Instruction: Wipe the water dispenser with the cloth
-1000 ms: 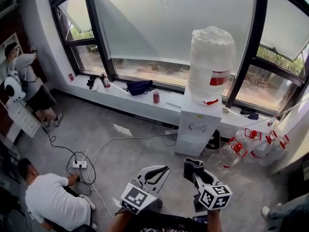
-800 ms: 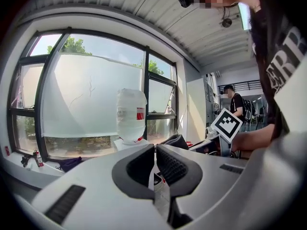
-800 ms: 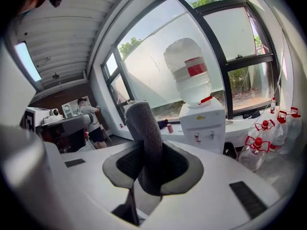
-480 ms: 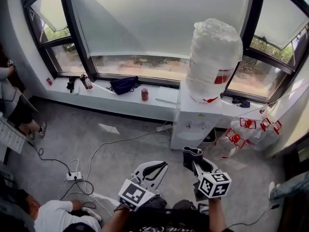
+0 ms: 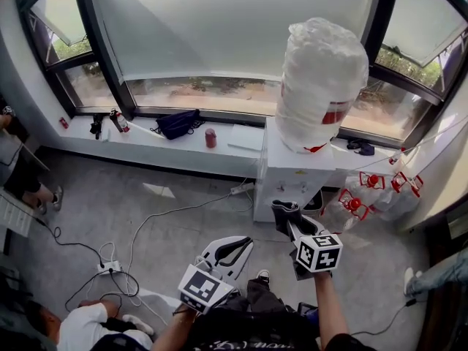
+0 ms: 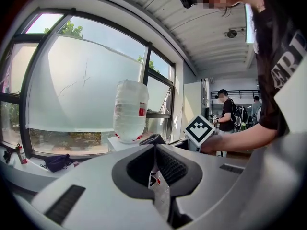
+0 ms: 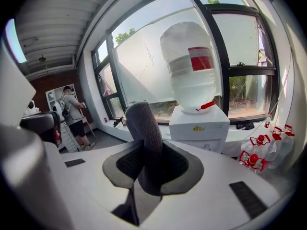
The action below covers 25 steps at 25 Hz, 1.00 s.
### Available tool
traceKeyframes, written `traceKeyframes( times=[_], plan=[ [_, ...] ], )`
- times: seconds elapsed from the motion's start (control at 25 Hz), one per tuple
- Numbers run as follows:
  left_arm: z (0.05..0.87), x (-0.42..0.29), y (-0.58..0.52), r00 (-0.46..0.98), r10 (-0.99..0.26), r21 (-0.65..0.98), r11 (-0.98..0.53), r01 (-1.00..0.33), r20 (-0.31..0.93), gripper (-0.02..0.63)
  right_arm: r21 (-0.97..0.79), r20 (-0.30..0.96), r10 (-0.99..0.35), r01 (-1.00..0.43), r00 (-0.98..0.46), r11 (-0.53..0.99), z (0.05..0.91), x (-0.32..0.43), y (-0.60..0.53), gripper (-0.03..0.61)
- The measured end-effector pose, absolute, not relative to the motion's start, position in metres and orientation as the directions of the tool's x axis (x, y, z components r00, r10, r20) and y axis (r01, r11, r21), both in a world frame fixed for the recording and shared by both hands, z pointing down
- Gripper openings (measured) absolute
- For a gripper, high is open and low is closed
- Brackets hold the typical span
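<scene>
cloth [image 7: 144, 133] soft, light, pinched in right gripper [image 5: 287, 216] jaws | left gripper [image 5: 235, 246] jaws together, empty | water dispenser [image 5: 292, 180] rigid, far

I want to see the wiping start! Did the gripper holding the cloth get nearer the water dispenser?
Yes. The right gripper has moved toward the water dispenser; its cloth now overlaps the dispenser's base.

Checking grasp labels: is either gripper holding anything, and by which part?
Right gripper pinches the grey cloth near one end, and the rest sticks up past the jaws. Left gripper is shut and empty.
</scene>
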State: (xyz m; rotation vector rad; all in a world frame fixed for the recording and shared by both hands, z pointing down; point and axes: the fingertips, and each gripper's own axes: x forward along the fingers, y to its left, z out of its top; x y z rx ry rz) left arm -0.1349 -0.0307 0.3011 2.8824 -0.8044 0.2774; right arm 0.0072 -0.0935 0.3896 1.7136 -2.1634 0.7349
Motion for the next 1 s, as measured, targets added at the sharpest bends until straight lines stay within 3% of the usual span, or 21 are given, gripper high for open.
traceKeyframes(
  times=[0.28, 0.72, 1.0],
  plan=[
    [0.306, -0.119, -0.068, 0.808, -0.543, 0.076, -0.818, -0.571, 0.229, 0.021, -0.195, 0.554, -0.790, -0.963, -0.263, 0.184, 0.423, 0.028, -0.160, 0.101],
    [0.312, -0.081, -0.118, 0.775, -0.575, 0.076, -0.788, -0.611, 0.262, 0.021, -0.313, 0.612, -0.732, -0.941, -0.301, 0.125, 0.493, 0.059, -0.247, 0.101],
    [0.320, -0.071, -0.137, 0.753, -0.582, 0.078, -0.773, -0.629, 0.307, 0.021, -0.281, 0.665, -0.713, -0.959, -0.222, 0.036, 0.524, 0.108, -0.276, 0.101]
  ],
)
